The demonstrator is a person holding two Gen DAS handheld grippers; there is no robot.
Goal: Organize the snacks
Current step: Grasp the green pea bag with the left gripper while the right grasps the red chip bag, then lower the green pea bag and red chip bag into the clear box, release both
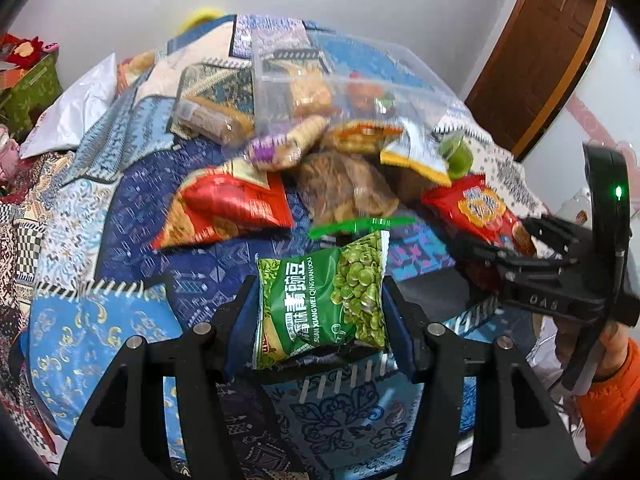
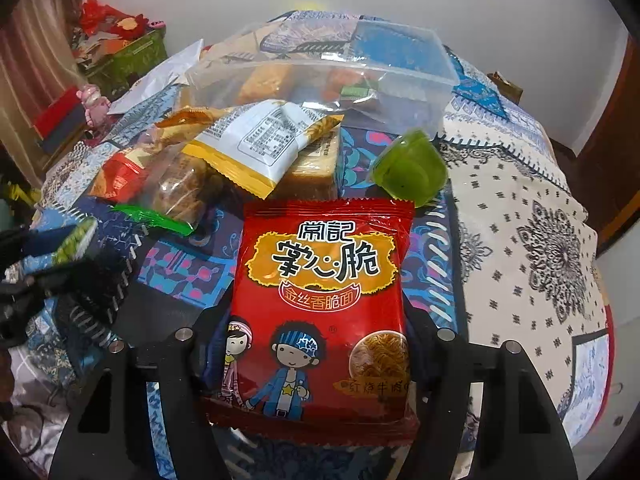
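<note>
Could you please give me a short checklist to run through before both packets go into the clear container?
1. Left hand-held gripper closed on the green pea packet: ok, pads press both of its sides.
2. Right hand-held gripper gripping the red noodle packet: ok, packet sits between the fingers.
3. Clear container open at the top: ok, no lid visible.
4. Room left inside the container: ok, only a few snacks at its bottom.
5. Path clear: not ok, the yellow-edged packet and green jelly cup lie between.
6. Packets fully lifted off the cloth: cannot tell.
</note>
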